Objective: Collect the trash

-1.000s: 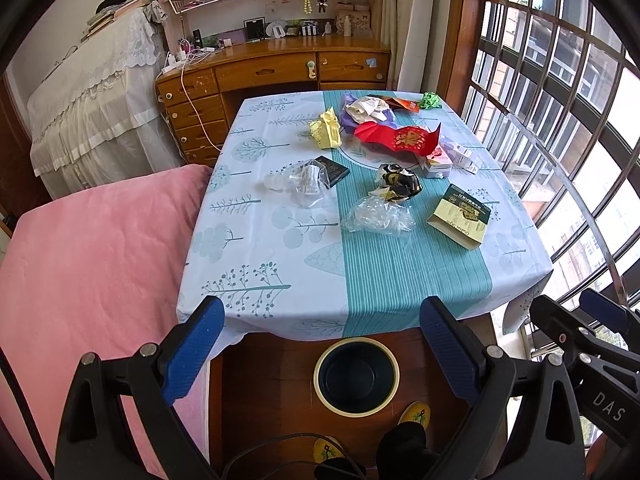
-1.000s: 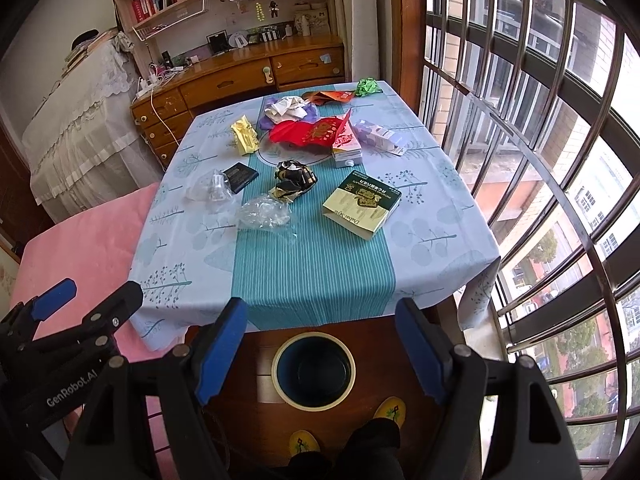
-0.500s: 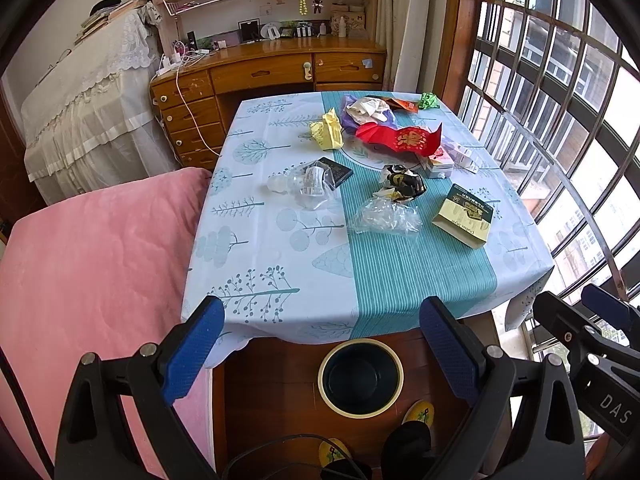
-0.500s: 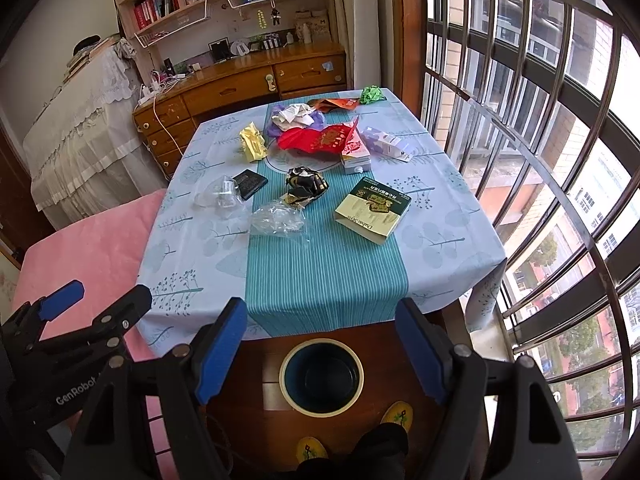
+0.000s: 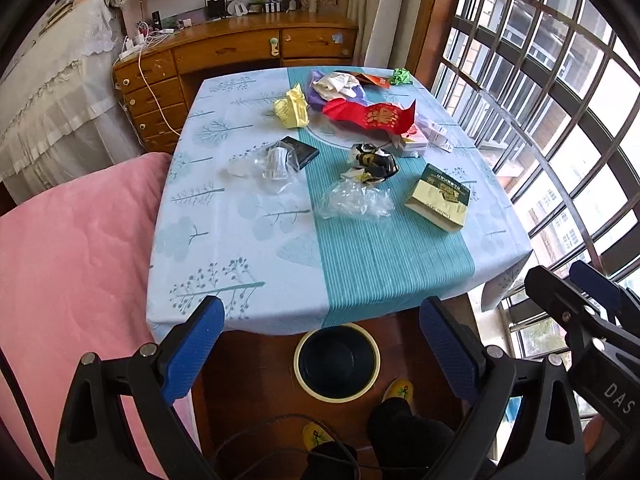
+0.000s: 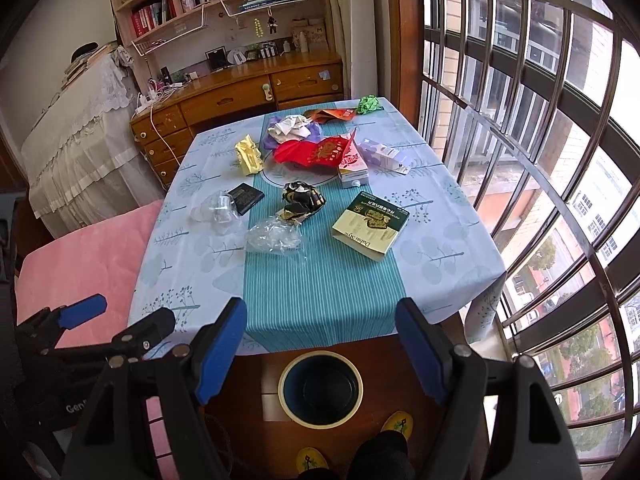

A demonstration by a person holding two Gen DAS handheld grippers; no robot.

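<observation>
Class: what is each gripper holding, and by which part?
Nothing. The left gripper and right gripper both stand open and empty above the bin.

Bare near half of tablecloth (image 5: 248, 248); litter cluster (image 5: 360, 152) beyond, window bars (image 6: 540, 160) rightward.

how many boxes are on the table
3, maybe more under the pile. A green box lies near the right edge, a pink box sits behind it beside the red wrapper, and a black box lies left of centre by clear plastic.
</observation>
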